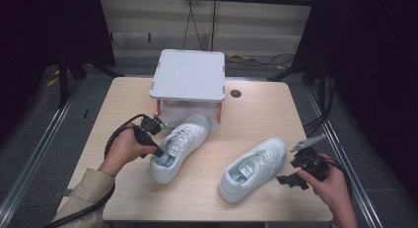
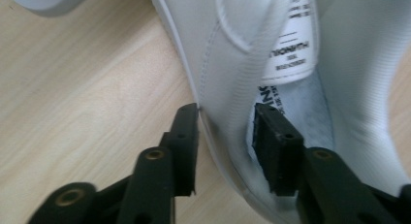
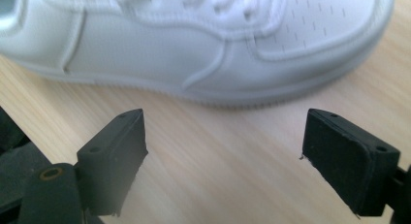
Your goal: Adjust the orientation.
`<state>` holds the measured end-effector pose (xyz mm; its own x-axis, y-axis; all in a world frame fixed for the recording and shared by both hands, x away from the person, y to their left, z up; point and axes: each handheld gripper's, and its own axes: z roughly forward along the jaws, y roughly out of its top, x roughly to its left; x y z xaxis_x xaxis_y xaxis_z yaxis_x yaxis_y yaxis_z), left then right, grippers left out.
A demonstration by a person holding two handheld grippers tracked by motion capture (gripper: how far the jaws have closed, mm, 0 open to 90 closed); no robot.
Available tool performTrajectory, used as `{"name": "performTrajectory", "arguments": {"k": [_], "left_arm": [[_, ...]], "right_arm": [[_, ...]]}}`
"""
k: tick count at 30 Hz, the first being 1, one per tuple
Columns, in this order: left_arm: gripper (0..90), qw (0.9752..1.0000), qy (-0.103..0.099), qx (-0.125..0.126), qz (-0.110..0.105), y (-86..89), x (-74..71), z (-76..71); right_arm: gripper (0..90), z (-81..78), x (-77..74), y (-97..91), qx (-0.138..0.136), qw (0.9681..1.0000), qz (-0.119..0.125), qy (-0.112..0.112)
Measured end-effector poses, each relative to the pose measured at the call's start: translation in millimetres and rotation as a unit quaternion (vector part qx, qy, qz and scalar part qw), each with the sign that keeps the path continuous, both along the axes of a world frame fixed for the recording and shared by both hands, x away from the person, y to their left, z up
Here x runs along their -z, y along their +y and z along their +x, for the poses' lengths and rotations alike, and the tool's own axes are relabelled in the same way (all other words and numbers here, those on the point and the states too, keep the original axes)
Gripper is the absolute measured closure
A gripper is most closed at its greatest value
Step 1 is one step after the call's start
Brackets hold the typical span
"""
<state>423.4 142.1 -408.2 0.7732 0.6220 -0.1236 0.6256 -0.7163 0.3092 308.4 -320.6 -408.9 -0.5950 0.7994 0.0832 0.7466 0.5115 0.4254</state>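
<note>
Two white sneakers lie on the wooden table [image 1: 256, 114]. The left sneaker [image 1: 180, 144] points its toe toward the back. My left gripper [image 1: 158, 151] is at its heel end. In the left gripper view the jaws [image 2: 225, 132] straddle the sneaker's side wall [image 2: 228, 64], one pad outside and one inside by the tongue label. The pads do not clamp the wall. The right sneaker [image 1: 254, 168] lies at the front right. My right gripper [image 1: 291, 171] hovers just to its right, open, with bare table between its jaws [image 3: 223, 146] and the sneaker's side [image 3: 160, 49] beyond.
A white square platform [image 1: 190, 75] on orange-and-white legs stands at the back middle, and the left sneaker's toe reaches its front leg. A black cable hole [image 1: 235, 94] sits beside it. Bare wood lies between the two sneakers.
</note>
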Motion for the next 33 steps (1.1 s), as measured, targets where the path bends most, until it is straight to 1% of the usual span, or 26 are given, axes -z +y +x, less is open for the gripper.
{"name": "performTrajectory", "arguments": {"k": [2,4,7,8,10,11,13,14,15,16,17,18,19,20,21,22,23,24,25,26,28,29,30,31,32,33], "left_arm": [[57.9,0.9999,-0.008,0.007,-0.003,0.7,-10.0,-2.7],[54.7,0.9998,-0.004,0.019,-0.003,-0.5,-17.8,-6.3],[51.4,0.9990,0.001,0.043,0.008,-2.3,-24.8,-12.3],[49.8,0.9985,0.004,0.053,0.010,-2.3,-26.3,-13.7],[48.2,0.9981,0.006,0.061,0.007,-2.0,-28.7,-15.7],[47.8,0.9979,0.007,0.064,0.008,-1.9,-29.5,-16.4],[46.9,0.9973,0.006,0.073,0.002,-2.1,-31.9,-18.9],[46.5,0.9969,0.010,0.077,0.003,-2.1,-32.9,-19.7],[45.7,0.9964,0.009,0.084,0.003,-2.6,-34.1,-21.7],[45.3,0.9957,0.008,0.092,0.004,-3.2,-34.8,-23.6],[45.2,0.9949,0.006,0.100,0.005,-4.2,-35.3,-25.9],[45.6,0.9941,0.003,0.108,0.006,-5.2,-35.4,-28.4],[46.2,0.9933,0.001,0.115,0.005,-6.7,-34.1,-31.6],[46.3,0.9927,0.003,0.120,0.007,-7.1,-33.2,-32.5],[46.1,0.9923,0.003,0.123,0.006,-8.2,-31.3,-33.9],[45.3,0.9924,0.000,0.123,-0.003,-8.8,-30.6,-34.8],[45.3,0.9922,-0.002,0.125,-0.003,-8.9,-30.8,-35.5],[46.2,0.9919,-0.006,0.127,0.002,-9.6,-31.5,-36.2],[45.6,0.9917,-0.009,0.128,0.001,-10.4,-31.5,-37.3],[45.9,0.9907,-0.010,0.136,0.005,-11.0,-32.2,-37.6],[45.0,0.9900,-0.002,0.141,-0.001,-12.7,-32.4,-38.4],[44.7,0.9895,-0.001,0.144,0.002,-13.9,-32.4,-38.9],[43.9,0.9889,-0.001,0.148,0.004,-15.3,-32.3,-39.6],[43.4,0.9886,0.002,0.151,0.003,-16.7,-31.7,-40.0],[43.3,0.9882,0.003,0.153,0.005,-18.6,-30.2,-41.0],[43.2,0.9879,0.005,0.155,0.007,-20.5,-28.2,-42.1]], "right_arm": [[14.8,9.0,-5.8,7.1,0.000,1.0000,-0.003,-0.003],[14.8,17.3,-13.2,13.7,0.001,0.9999,-0.004,-0.009],[15.1,33.3,-27.5,26.4,-0.004,0.9999,-0.006,-0.012],[15.4,38.3,-31.9,30.7,-0.002,1.0000,-0.001,-0.009],[15.7,47.2,-38.8,37.7,-0.006,0.9999,0.010,-0.010],[16.7,53.5,-43.4,42.6,-0.010,0.9997,0.012,-0.018],[23.0,62.2,-50.8,50.8,-0.008,0.9994,0.012,-0.031],[25.4,66.6,-54.0,55.0,-0.011,0.9991,0.015,-0.039],[25.4,69.9,-56.0,58.6,-0.014,0.9989,0.019,-0.041],[25.9,75.5,-58.9,64.6,-0.020,0.9987,0.023,-0.040],[29.2,80.4,-60.6,69.2,-0.026,0.9987,0.021,-0.038],[31.9,84.9,-62.6,73.9,-0.029,0.9989,0.011,-0.035],[32.1,89.1,-65.0,78.5,-0.032,0.9988,-0.002,-0.039],[33.3,94.0,-68.5,84.0,-0.030,0.9985,-0.009,-0.044],[34.5,96.9,-70.7,87.1,-0.030,0.9985,-0.009,-0.046],[37.4,100.8,-73.5,90.9,-0.031,0.9985,-0.002,-0.046],[38.5,104.6,-76.1,95.0,-0.034,0.9983,0.005,-0.047],[39.9,108.6,-78.6,99.0,-0.035,0.9981,0.017,-0.048],[41.1,112.6,-81.0,102.7,-0.032,0.9978,0.030,-0.049],[41.8,116.7,-83.6,106.5,-0.027,0.9978,0.039,-0.047],[44.3,124.3,-88.1,115.8,-0.020,0.9976,0.040,-0.052],[45.4,127.8,-89.6,120.5,-0.016,0.9978,0.038,-0.053],[47.2,131.6,-90.8,125.1,-0.019,0.9979,0.034,-0.053],[47.3,135.2,-91.7,129.8,-0.024,0.9978,0.035,-0.051],[48.5,138.6,-92.8,133.7,-0.021,0.9979,0.036,-0.050],[52.5,141.9,-93.9,137.1,-0.020,0.9980,0.034,-0.050]]}}
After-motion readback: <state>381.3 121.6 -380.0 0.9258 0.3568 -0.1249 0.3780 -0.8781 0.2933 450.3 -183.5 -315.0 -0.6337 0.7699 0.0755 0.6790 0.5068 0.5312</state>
